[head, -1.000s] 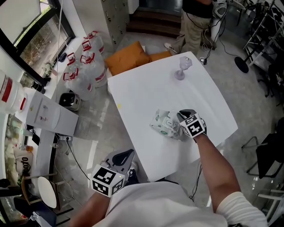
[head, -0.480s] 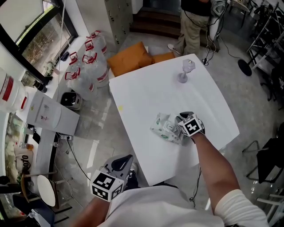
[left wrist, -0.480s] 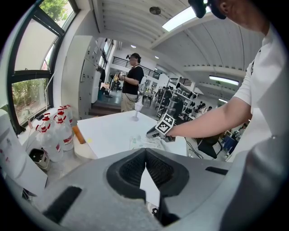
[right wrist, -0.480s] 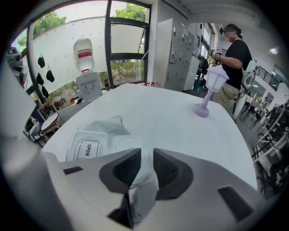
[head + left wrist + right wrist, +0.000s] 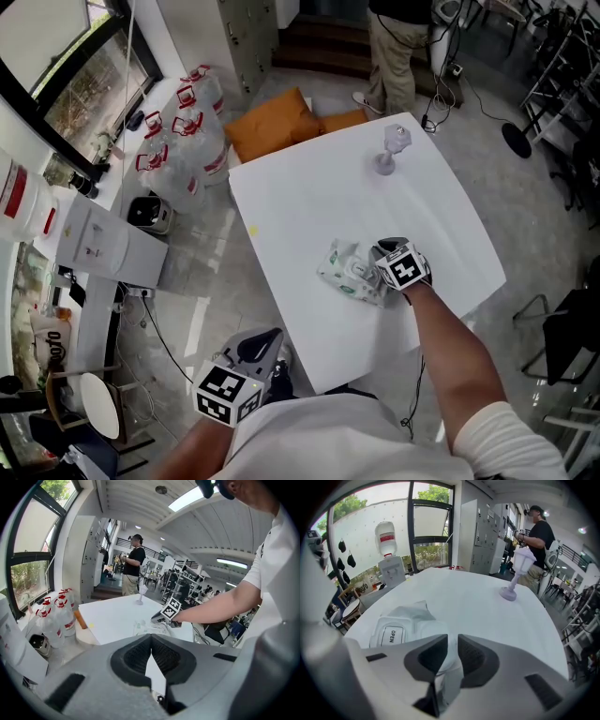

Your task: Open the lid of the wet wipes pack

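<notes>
With the wet wipes pack (image 5: 401,625) near the desk's (image 5: 309,197) near edge, its soft end seemingly pinched in the right claw (image 5: 451,644), whose jaws have just been closing, and the left claw (image 5: 151,641) held pressed together, empty, off the desk, the unpinned pack could be dragged with the lid (image 5: 391,633) left unopened.

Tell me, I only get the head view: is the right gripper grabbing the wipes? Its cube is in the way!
Observer: The right gripper's jaws have just been closing; a slim gap remains, with the pack's edge between them. A pinch I can't confirm.
Operator: Any writing on it?
Observer: A label reading OPEN, left of those jaws.
Operator: And the other one?
Observer: The left gripper's jaws are shut, with nothing between.
</notes>
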`<state>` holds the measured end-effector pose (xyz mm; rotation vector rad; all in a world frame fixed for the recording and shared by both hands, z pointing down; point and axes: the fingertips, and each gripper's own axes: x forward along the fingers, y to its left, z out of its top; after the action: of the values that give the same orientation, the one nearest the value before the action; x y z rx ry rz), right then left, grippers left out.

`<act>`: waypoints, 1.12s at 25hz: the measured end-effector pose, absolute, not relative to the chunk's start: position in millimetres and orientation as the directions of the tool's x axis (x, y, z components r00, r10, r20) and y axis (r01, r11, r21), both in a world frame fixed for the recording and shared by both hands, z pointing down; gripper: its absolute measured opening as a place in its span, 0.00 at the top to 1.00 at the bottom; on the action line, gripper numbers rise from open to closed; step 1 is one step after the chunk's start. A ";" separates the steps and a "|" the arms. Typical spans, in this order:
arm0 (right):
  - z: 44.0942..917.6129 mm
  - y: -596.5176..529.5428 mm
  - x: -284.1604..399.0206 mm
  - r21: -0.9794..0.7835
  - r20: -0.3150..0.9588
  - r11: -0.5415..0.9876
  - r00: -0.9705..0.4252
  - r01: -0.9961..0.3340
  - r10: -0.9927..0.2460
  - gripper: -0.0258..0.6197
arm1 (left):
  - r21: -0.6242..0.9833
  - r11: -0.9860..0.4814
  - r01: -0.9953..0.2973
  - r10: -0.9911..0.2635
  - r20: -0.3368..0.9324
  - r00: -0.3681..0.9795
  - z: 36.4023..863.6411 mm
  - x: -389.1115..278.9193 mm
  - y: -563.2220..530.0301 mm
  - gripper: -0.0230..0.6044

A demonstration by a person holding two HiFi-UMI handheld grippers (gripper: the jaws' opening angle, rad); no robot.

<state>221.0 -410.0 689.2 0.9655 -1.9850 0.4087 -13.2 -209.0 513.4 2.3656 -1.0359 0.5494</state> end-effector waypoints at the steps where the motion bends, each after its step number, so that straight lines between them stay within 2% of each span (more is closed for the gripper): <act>1: 685.4 -410.1 222.0 0.087 0.816 0.644 -0.317 -0.760 -0.484 0.84 | 0.277 -0.593 -0.756 -0.559 0.534 0.634 512.1 -12.2 -209.8 0.95; 18: 539.7 -327.6 212.9 0.199 0.637 0.565 -0.332 -0.801 -0.696 0.84 | 0.236 -0.746 -0.622 -0.501 0.416 0.759 475.5 21.7 -216.9 0.95; 28: 462.7 -244.4 191.3 0.092 0.509 0.493 -0.384 -0.865 -0.770 0.83 | 0.191 -0.820 -0.540 -0.449 0.372 0.813 451.7 46.3 -220.3 0.95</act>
<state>191.3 -244.4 462.7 1.3461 -2.2489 0.2574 46.3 -220.3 451.7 2.7099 -0.7565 0.4528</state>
